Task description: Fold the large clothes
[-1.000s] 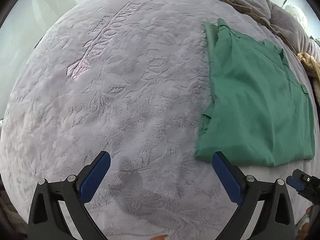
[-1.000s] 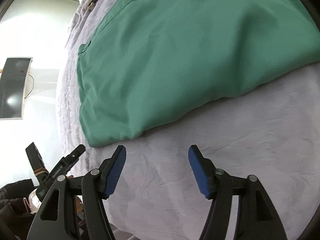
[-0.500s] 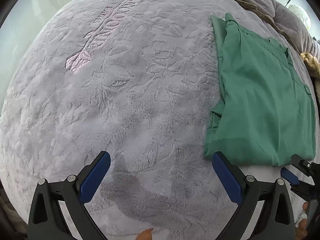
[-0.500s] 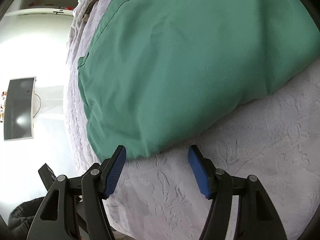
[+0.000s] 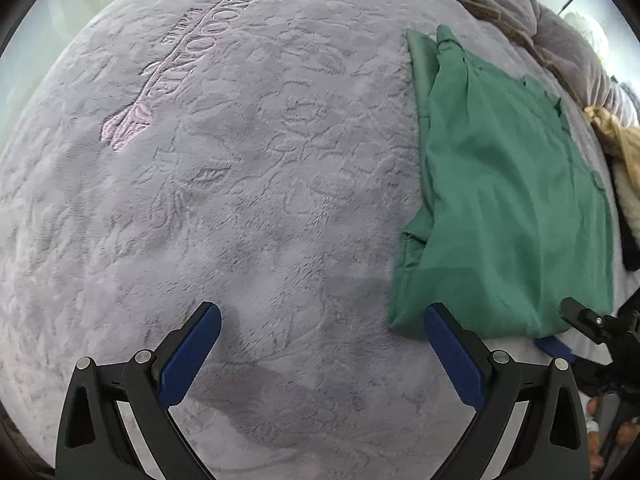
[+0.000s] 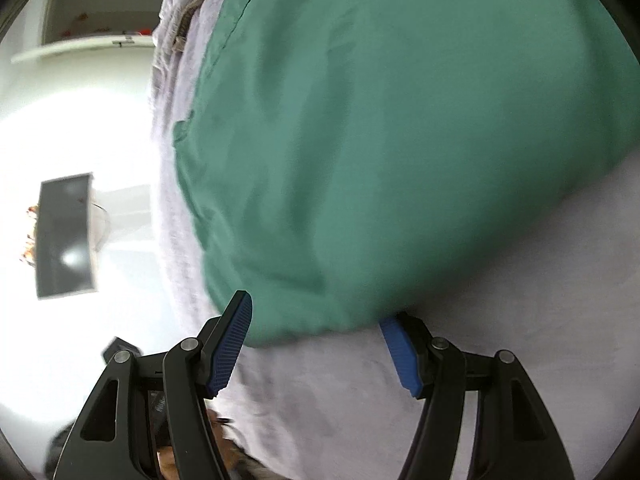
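A green garment (image 5: 508, 208), folded into a long strip, lies on the right side of a plush lilac blanket (image 5: 248, 184). My left gripper (image 5: 322, 344) is open and empty above the blanket; its right finger is just short of the garment's near left corner. My right gripper (image 6: 316, 336) is open with its jaws straddling the garment's (image 6: 400, 140) near corner, the right blue pad partly under the cloth edge. The right gripper also shows at the lower right of the left wrist view (image 5: 568, 328), at the garment's near right corner.
The blanket carries an embossed pink logo (image 5: 176, 68). Bunched lilac bedding (image 5: 532, 20) and a tan cloth (image 5: 616, 136) lie at the far right. A dark wall screen (image 6: 66, 236) and a shelf (image 6: 88, 36) show beyond the bed edge.
My right gripper has moved forward until its open jaws reach around the garment's near corner. My left gripper has shifted slightly, bringing the garment's corner closer to its right finger.
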